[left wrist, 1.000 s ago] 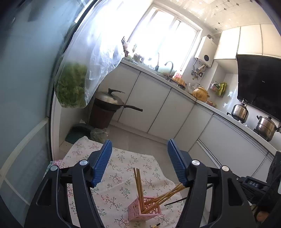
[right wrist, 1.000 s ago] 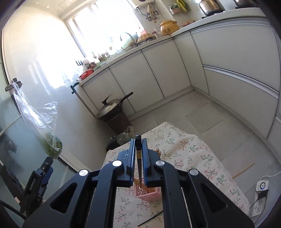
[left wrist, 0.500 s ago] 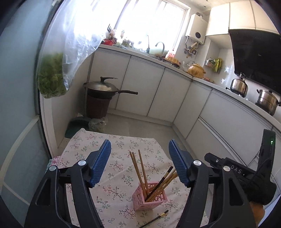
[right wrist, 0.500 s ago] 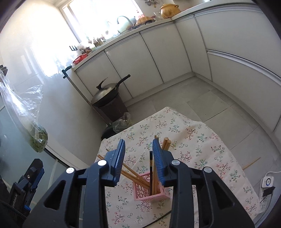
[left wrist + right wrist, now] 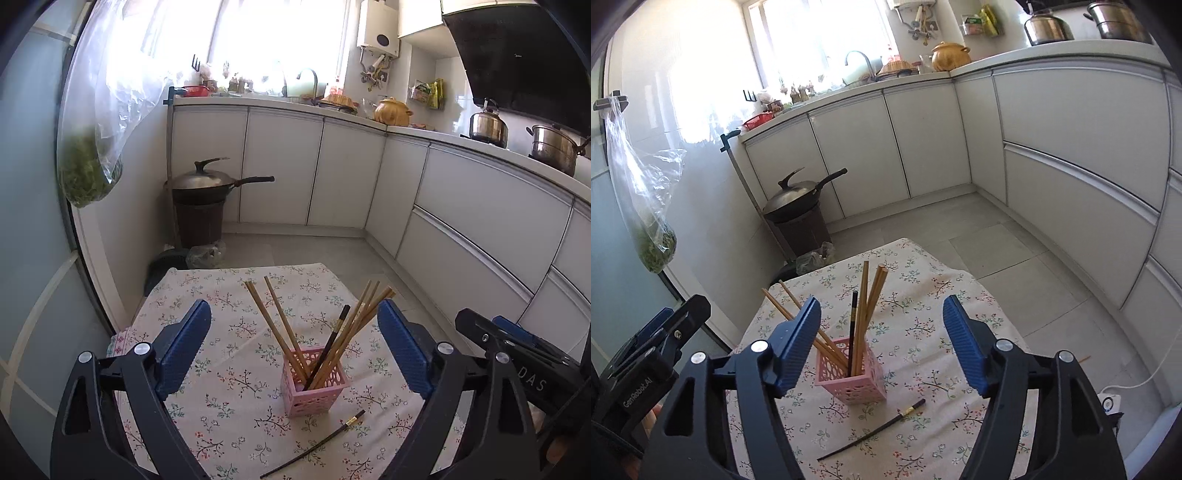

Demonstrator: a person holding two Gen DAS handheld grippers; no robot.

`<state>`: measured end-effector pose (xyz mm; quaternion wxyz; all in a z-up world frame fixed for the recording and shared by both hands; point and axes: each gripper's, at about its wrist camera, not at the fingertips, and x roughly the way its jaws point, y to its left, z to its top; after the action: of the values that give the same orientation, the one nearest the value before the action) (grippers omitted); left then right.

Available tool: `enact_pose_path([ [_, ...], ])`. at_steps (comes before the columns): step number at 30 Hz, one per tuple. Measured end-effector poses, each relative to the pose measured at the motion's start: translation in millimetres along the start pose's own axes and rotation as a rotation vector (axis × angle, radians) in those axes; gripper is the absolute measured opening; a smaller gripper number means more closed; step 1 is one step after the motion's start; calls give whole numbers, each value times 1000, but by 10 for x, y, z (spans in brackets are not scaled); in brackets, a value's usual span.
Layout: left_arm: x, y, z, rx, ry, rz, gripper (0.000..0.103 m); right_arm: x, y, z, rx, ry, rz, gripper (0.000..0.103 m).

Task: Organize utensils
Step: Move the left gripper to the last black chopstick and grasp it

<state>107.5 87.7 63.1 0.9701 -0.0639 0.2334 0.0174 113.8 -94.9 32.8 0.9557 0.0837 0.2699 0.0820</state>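
Note:
A pink perforated holder (image 5: pixel 314 384) (image 5: pixel 851 376) stands on the floral tablecloth with several wooden chopsticks (image 5: pixel 354 325) leaning out of it. One black chopstick (image 5: pixel 853 328) (image 5: pixel 334 339) stands inside among them. A second black chopstick (image 5: pixel 314 445) (image 5: pixel 871 430) lies flat on the cloth just in front of the holder. My left gripper (image 5: pixel 293 308) hovers short of the holder, its jaws opening with nothing pressed between the pads. My right gripper (image 5: pixel 882 302) also hangs before the holder, jaws opening and free of the black chopstick.
The table's floral cloth (image 5: pixel 229 295) ends at a tiled floor. A lidded wok on a brown bin (image 5: pixel 207 184) stands beyond it, and a plastic bag of greens (image 5: pixel 88 173) hangs at the left. White cabinets (image 5: pixel 1071 147) line the back and right. A power strip (image 5: pixel 1108 400) lies on the floor.
The right gripper, shut on the black chopstick a second ago, has let it go into the holder and spread its jaws. Both grippers sank toward the table, and the left jaws widened.

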Motion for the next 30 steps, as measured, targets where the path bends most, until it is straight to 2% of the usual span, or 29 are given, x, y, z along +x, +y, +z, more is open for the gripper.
enact_pose_path([
  [6,9,-62,-132,38,27,7,96,-55,-264,-199,41,29,-60,91],
  [10,67,-136,-199,76,62,3,96,-33,-434,-300,66,67,-82,96],
  [15,179,-226,-304,117,109,-2,96,-54,-642,-424,106,100,-88,96],
  [20,419,-329,-468,158,212,-17,96,-16,-876,-611,148,176,-104,96],
  [22,577,-364,-573,169,301,-53,96,8,-950,-711,168,221,-111,96],
  [27,1085,-443,-995,153,638,-186,96,66,-1152,-980,221,342,-123,96],
  [30,1271,-546,-1206,174,737,-227,96,88,-1267,-1062,277,388,-106,96],
])
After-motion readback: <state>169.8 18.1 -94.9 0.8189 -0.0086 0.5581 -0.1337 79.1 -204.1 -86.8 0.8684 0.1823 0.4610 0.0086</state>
